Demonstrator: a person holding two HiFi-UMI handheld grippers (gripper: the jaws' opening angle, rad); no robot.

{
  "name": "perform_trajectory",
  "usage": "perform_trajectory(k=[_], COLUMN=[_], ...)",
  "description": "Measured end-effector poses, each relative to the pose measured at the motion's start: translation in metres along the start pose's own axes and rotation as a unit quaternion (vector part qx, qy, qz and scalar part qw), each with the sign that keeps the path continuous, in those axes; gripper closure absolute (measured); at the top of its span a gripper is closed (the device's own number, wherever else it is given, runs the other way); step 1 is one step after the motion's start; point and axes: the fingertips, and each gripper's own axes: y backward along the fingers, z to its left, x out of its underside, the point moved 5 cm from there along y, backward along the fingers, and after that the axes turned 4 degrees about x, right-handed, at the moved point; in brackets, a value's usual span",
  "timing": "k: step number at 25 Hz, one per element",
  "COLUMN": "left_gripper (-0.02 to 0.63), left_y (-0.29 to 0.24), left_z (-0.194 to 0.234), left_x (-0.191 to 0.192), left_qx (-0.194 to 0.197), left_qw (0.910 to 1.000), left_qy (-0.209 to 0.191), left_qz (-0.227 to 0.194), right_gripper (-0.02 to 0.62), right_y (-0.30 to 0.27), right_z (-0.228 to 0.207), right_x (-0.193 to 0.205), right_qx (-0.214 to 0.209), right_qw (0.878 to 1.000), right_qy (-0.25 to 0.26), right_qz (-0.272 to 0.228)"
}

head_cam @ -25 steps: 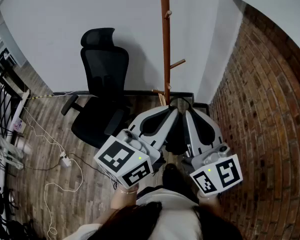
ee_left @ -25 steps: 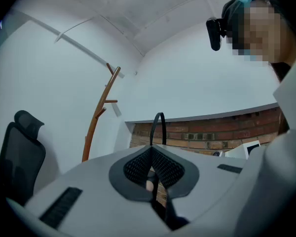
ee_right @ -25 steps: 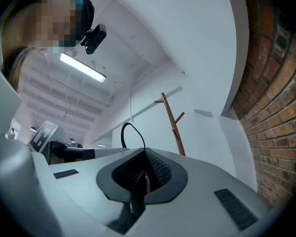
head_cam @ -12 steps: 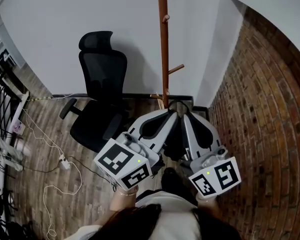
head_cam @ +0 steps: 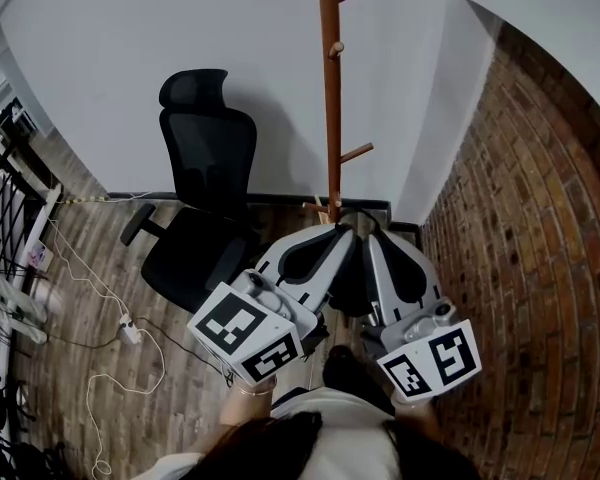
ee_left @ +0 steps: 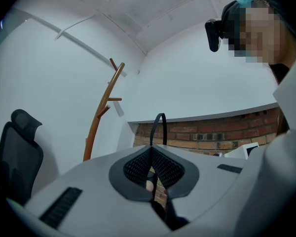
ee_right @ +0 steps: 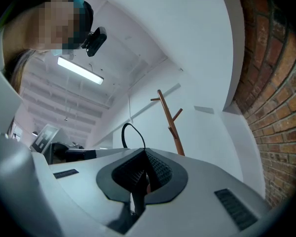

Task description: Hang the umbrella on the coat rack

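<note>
Umbrella strap point(ee_left: 161, 114), pinched from both sides by the clenched left gripper point(ee_left: 150, 149) and right gripper point(ee_right: 144, 154), near the coat rack point(head_cam: 331, 98). Advised: keep the loop open, raise it over a peg point(head_cam: 356, 153), then lower.

Open way ahead to the coat rack point(head_cam: 331, 88); office chair point(head_cam: 205, 168) left of it, brick wall point(head_cam: 540, 218) right

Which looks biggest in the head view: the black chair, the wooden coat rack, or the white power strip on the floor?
1. Black chair: widest by far.
2. Coat rack: about as long as the chair, but thin.
3. Power strip: tiny.
</note>
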Motion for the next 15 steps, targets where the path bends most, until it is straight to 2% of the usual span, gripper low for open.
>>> perform_trajectory(k=[15], left_gripper=[0.596], left_y=[-0.042], left_z=[0.030], left_x=[-0.005], left_qx=[-0.006], left_qw=[0.9998], left_qy=[-0.013], left_qz=[-0.014], right_gripper=[0.560], right_y=[-0.037], right_z=[-0.039], right_x=[-0.002], right_qx=[-0.026], right_qw=[1.000], right_qy=[-0.007], right_qz=[-0.013])
